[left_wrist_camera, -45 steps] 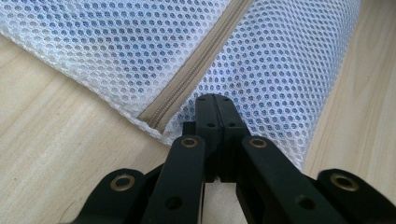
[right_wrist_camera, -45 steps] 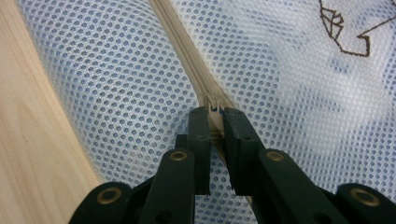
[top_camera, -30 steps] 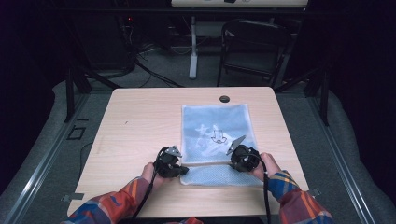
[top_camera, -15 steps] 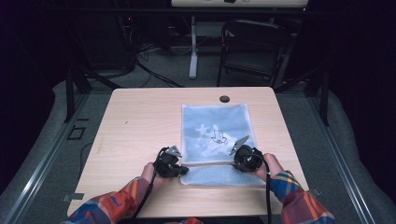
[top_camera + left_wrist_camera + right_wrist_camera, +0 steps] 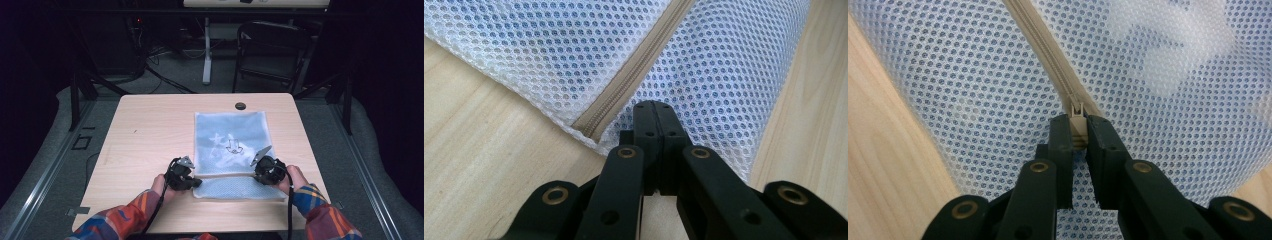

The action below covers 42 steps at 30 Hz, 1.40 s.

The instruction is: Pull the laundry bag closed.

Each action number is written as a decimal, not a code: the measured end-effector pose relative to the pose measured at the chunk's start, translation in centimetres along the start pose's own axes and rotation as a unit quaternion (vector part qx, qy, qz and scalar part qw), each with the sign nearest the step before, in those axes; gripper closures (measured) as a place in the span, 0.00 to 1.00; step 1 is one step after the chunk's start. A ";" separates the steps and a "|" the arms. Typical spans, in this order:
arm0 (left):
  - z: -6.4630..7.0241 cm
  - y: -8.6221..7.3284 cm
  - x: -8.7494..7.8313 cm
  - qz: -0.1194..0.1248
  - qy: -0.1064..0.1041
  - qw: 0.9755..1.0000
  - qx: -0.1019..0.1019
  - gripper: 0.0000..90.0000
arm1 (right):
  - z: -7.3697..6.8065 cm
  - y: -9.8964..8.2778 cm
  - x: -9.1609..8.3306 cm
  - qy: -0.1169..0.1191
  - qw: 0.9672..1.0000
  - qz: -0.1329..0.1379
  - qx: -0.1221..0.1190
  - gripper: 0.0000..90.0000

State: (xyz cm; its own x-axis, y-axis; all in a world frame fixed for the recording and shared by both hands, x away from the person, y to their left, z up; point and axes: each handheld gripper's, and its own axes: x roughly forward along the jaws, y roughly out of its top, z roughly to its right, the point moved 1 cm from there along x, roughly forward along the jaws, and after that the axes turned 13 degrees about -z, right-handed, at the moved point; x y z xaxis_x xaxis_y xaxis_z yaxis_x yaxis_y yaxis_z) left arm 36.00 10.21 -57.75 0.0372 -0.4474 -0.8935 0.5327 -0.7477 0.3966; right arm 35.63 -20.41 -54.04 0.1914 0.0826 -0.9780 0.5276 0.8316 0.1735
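Observation:
A white-and-blue mesh bag point(image 5: 230, 140) lies flat on the wooden table point(image 5: 150, 130), a beige zipper point(image 5: 225, 175) running across its near end. At the bag's left edge my left gripper point(image 5: 196, 183) is shut, pinching the mesh beside the zipper's end. In the left gripper view its jaws point(image 5: 655, 107) meet on the netting point(image 5: 724, 75), just right of the zipper point(image 5: 624, 95). My right gripper point(image 5: 256, 176) sits at the zipper's right end. The right gripper view shows that gripper point(image 5: 1078, 127) shut on the beige zipper pull point(image 5: 1077, 112), with the zipper point(image 5: 1043, 45) stretching away ahead.
A dark cable hole point(image 5: 240, 106) sits near the table's far edge. Beyond the table stand a black chair point(image 5: 272, 50) and a white desk post point(image 5: 207, 50), with cables on the floor. Bare wood lies to the left of the bag.
My right gripper has edged slightly to the right with the zipper pull in it. The left gripper has stayed put on the bag's edge.

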 end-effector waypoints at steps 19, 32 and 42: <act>0.0 0.0 0.0 0.001 -0.001 1.000 0.000 1.00 | 0.6 -1.2 -0.2 -0.004 1.000 -0.010 0.013 0.91; 0.0 0.0 0.0 0.001 -0.001 1.000 0.000 1.00 | 0.9 -1.8 -0.2 -0.005 1.000 -0.019 0.022 0.91; 0.0 0.0 0.0 0.001 -0.002 1.000 -0.001 1.00 | 1.3 -2.5 -0.1 -0.005 0.999 -0.028 0.043 0.91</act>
State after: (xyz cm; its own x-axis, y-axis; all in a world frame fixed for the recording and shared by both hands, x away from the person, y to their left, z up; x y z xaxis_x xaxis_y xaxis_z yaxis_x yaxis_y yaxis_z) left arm 36.02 10.23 -57.78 0.0355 -0.4513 -0.8916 0.5342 -0.7455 0.3986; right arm 35.39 -23.23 -54.20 0.1680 0.0313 -0.9853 0.6065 0.7846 0.1283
